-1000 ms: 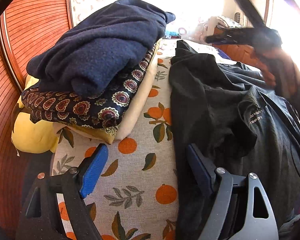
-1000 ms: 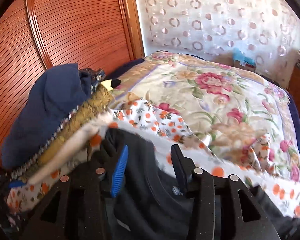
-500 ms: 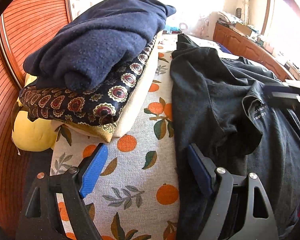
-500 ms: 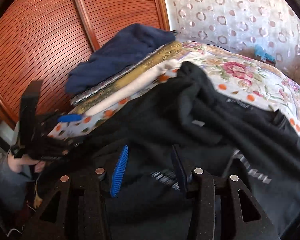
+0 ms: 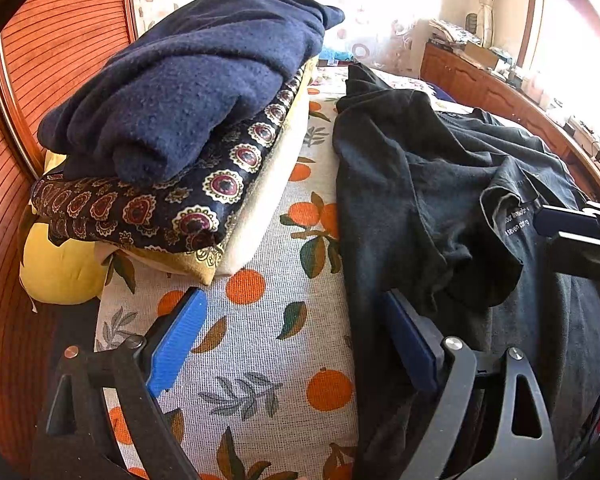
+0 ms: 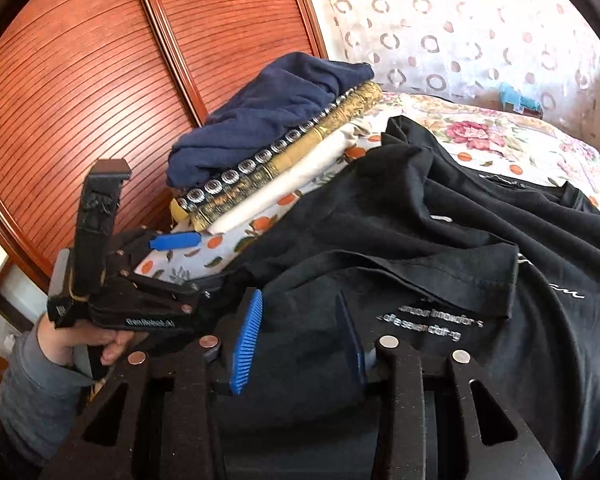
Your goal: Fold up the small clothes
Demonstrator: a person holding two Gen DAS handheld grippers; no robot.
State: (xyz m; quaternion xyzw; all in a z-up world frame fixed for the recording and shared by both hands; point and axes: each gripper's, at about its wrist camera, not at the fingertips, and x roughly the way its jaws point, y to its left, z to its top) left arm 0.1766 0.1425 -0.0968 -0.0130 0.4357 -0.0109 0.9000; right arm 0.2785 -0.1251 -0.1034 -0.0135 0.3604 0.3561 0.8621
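We note the crumpled black cotton T-shirt (image 5: pixel 440 200) spread along the bed's (image 5: pixel 260 340) near edge, our left hand-held gripper (image 5: pixel 292 344) released and widening over its hem, right hand-held gripper (image 6: pixel 296 340) narrowing, pinching nothing yet.

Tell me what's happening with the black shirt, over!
Left gripper opening wide, nothing between. Right gripper closing, not gripping yet. Black T-shirt spread out, unfolded. Folded pile beside it, clear of it.

Black T-shirt (image 6: pixel 400 216) with white lettering, orange-fruit-print sheet (image 5: pixel 260 344), navy fleece (image 5: pixel 196 84), blue-padded fingers (image 5: pixel 176 344).
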